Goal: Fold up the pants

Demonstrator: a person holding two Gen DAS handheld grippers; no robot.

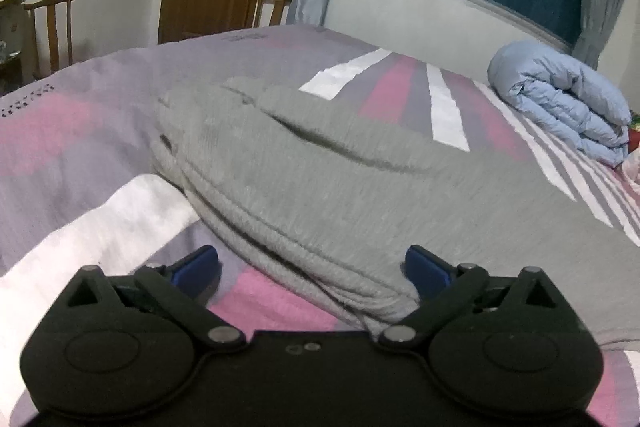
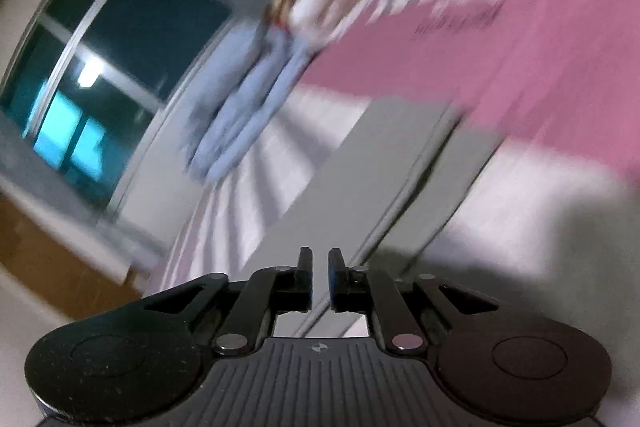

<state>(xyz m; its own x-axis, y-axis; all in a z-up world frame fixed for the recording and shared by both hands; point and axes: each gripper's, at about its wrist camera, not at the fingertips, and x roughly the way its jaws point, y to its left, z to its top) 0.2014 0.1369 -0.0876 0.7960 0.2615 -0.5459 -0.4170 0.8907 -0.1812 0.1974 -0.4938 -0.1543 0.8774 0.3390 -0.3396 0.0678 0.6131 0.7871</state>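
Pants (image 1: 320, 179) are lying bunched up and grey on the striped bed (image 1: 80, 131). Left gripper (image 1: 312, 267) hangs wide apart over the waistband, gripping nothing. Right gripper (image 2: 320, 267) is only slightly apart, nothing between.

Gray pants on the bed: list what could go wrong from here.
1. The left gripper is open around the folded edge of the gray pants; closing may pinch only some layers, or the bedsheet too.
2. The right gripper holds nothing and its view is blurred, so the next grasp could land off the fabric.
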